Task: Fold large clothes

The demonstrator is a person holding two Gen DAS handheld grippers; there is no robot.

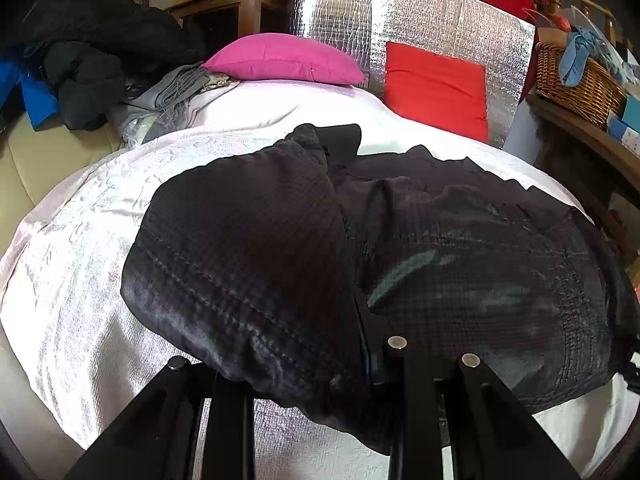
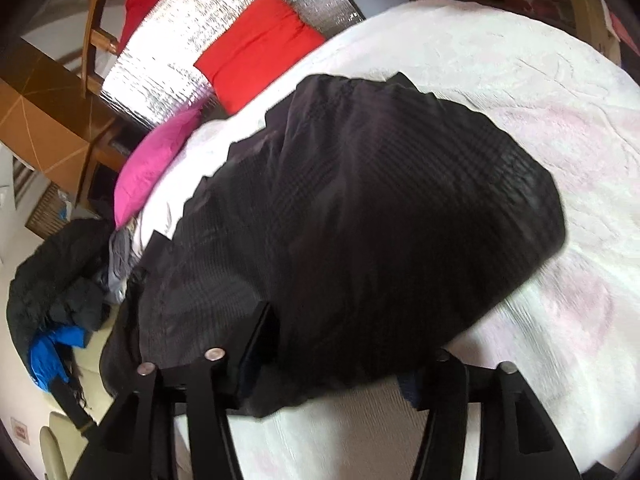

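Observation:
A large black jacket-like garment with a fine grid weave lies partly folded on a white bedspread. In the left wrist view my left gripper is at the garment's near stitched edge, shut on a bunched fold of it. The right wrist view shows the same garment as a rounded dark heap on the bedspread. My right gripper is at its near edge with its jaws wide apart. Cloth lies loosely between the fingers, and the pads do not press on it.
A pink cushion and a red cushion lie at the bed's far end against a silver foil panel. A pile of dark clothes and grey cloth lies far left. A wicker basket stands on a shelf at right.

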